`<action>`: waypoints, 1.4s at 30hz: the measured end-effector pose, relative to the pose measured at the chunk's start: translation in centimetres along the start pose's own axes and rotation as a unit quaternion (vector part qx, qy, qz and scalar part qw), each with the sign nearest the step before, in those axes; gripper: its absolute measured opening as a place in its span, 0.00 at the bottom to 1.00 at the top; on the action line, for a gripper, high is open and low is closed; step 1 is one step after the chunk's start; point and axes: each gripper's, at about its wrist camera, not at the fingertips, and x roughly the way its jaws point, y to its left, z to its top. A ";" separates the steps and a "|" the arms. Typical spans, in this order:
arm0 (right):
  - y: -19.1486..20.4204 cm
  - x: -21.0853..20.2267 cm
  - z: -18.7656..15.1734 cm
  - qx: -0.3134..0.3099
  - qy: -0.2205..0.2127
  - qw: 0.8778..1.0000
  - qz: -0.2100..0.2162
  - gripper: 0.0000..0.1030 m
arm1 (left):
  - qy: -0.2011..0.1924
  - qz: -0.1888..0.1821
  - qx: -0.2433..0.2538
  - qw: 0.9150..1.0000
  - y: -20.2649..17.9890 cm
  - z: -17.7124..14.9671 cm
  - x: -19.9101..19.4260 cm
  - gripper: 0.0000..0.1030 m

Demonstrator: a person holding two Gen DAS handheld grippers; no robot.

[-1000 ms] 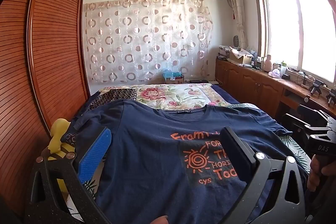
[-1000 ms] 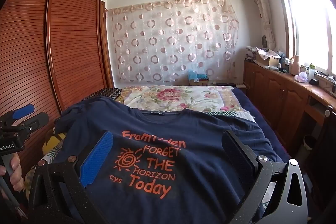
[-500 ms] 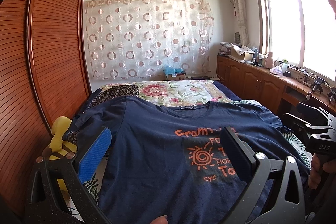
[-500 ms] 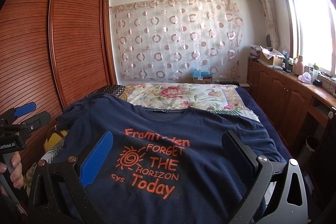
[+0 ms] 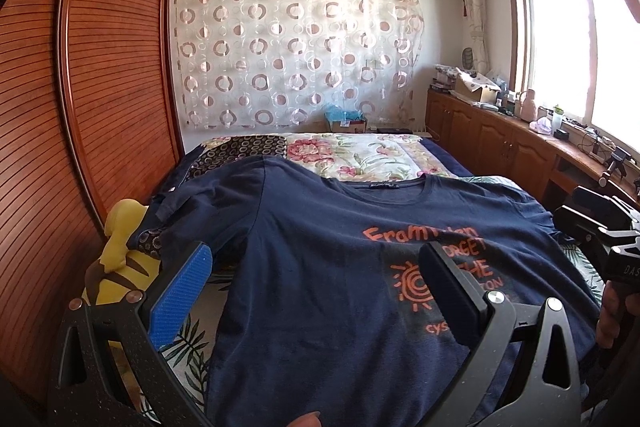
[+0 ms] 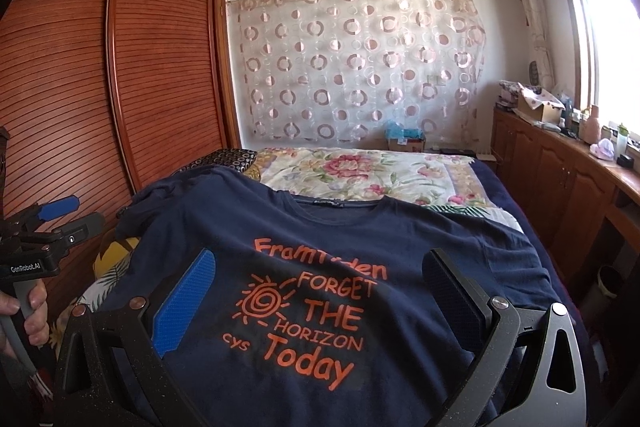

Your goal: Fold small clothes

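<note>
A navy T-shirt [image 5: 320,267] with orange lettering lies spread face up on the bed, collar toward the far end; it also fills the right wrist view [image 6: 400,239]. My left gripper [image 5: 316,267] hovers open above the shirt's left half, nothing between its fingers. My right gripper [image 6: 320,271] stands open over the printed chest. In the left wrist view the right gripper's black body [image 5: 600,239] shows at the right edge, held by a hand. In the right wrist view the left gripper [image 6: 48,223] appears at the left edge, also hand-held.
A yellow plush toy [image 5: 120,259] lies at the bed's left side against the slatted wooden wardrobe [image 5: 80,107]. A floral quilt [image 6: 360,175] covers the far bed. Wooden cabinets [image 6: 560,187] with clutter run along the right under the window.
Both views have tilted down and shifted slightly, so the shirt sits lower in frame. Both grippers stay open and the shirt has not moved.
</note>
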 end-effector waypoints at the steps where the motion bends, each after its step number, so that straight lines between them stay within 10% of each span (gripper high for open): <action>1: 0.0 0.4 0.1 -0.002 0.002 1.000 0.002 1.00 | 0.001 0.001 0.001 1.000 0.2 0.0 0.3 1.00; 27: -2.5 12.0 3.9 -0.039 0.103 0.992 0.057 1.00 | 0.053 0.075 -0.027 0.995 13.0 3.3 10.1 0.99; 33: -2.8 14.9 5.5 -0.034 0.132 0.988 0.066 1.00 | 0.093 0.059 -0.034 0.993 15.8 3.2 13.2 0.52; 42: -3.1 17.0 6.9 -0.027 0.149 0.986 0.068 1.00 | 0.137 0.036 -0.032 0.989 17.4 1.9 16.8 0.27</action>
